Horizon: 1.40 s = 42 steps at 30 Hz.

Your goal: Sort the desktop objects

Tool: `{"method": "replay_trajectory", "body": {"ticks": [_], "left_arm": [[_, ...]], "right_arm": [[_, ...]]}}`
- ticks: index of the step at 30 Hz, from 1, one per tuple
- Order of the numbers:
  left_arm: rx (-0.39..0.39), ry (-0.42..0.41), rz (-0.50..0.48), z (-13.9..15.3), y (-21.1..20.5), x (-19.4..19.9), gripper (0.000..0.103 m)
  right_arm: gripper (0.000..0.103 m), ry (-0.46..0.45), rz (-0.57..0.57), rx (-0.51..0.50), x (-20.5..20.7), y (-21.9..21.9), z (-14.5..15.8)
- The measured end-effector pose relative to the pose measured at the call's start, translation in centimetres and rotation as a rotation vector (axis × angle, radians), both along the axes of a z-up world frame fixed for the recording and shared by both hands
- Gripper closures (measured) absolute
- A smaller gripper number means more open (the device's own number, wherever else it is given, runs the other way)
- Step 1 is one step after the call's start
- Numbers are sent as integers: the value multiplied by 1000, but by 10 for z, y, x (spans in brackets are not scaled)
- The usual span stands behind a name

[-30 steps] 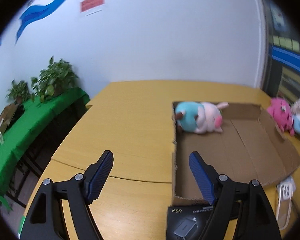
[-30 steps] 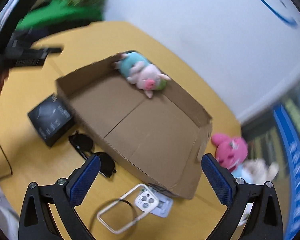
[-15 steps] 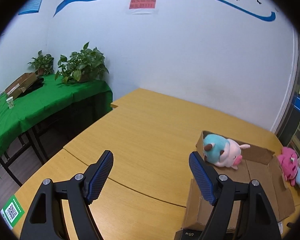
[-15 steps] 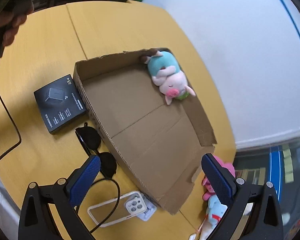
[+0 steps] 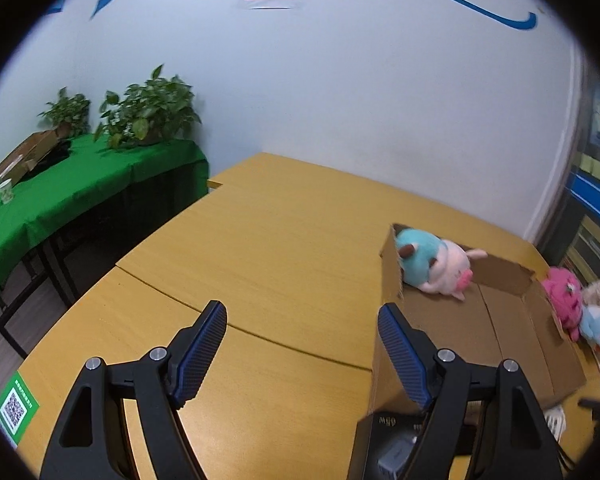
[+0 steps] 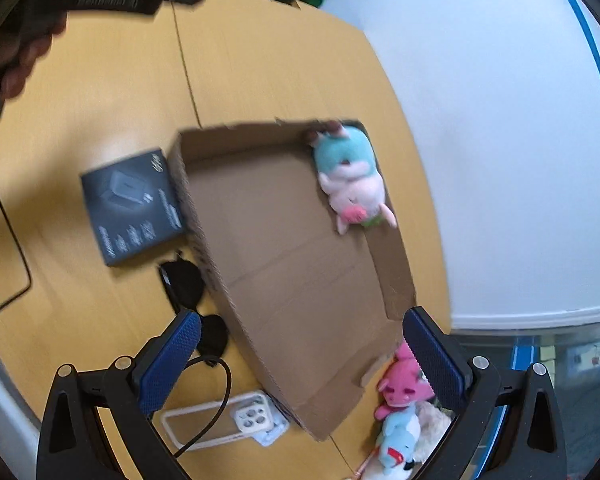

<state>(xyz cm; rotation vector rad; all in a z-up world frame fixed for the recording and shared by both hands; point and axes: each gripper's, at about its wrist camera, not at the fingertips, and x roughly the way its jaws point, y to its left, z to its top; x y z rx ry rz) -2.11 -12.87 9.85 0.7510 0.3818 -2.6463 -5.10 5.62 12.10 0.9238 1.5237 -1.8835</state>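
Right wrist view looked down on a shallow cardboard box (image 6: 296, 264) lying on the yellow wood-grain surface (image 6: 112, 96); everything else is placed from that box. Inside it, against its far wall, lay a soft teal-and-pink plush pig (image 6: 350, 178) on its side. Touching the box's left wall sat a flat black charger carton (image 6: 134, 204) with white print. Just beside the same wall, nearer the camera, lay dark sunglasses (image 6: 196, 304), and by the box's near corner a clear phone case (image 6: 224, 420) with a thin black cable (image 6: 216, 384) looping over it. Past the box's open right end huddled a fuzzy pink plush (image 6: 400, 388) and a pale blue plush (image 6: 396, 440). The right hand-held gripper (image 6: 300, 356) hung released above the box's near end, its ribbed blue pads spread wide with nothing between them.

Left wrist view showed the left hand-held gripper (image 5: 300, 344) equally released and empty, left of the box (image 5: 480, 328), over bare surface (image 5: 280, 248). The pig (image 5: 436, 268) lay in the box's far corner. Beyond the surface stood a green-draped table (image 5: 80, 188) carrying leafy potted plants (image 5: 148, 108).
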Motion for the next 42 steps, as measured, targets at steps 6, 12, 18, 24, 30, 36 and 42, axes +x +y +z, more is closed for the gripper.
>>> {"method": "replay_trajectory", "body": {"ticks": [6, 12, 18, 24, 30, 36, 42], "left_arm": [[4, -31, -125, -8, 16, 8, 25], [94, -181, -302, -57, 39, -4, 25], [187, -314, -412, -104, 51, -15, 25], [311, -360, -476, -126, 59, -24, 41], [362, -360, -529, -129, 69, -26, 47], [354, -395, -581, -128, 92, -8, 47], [365, -409, -609, -130, 113, 10, 47]], "right_arm": [[1, -92, -184, -245, -41, 61, -16], [1, -337, -369, -726, -39, 144, -32], [1, -469, -359, -858, 13, 144, -77], [3, -507, -268, -849, 36, 93, -115], [26, -520, -216, -808, 31, 37, -162], [24, -554, -239, -824, 43, 44, -168], [17, -491, -230, -836, 76, 95, -149]]}}
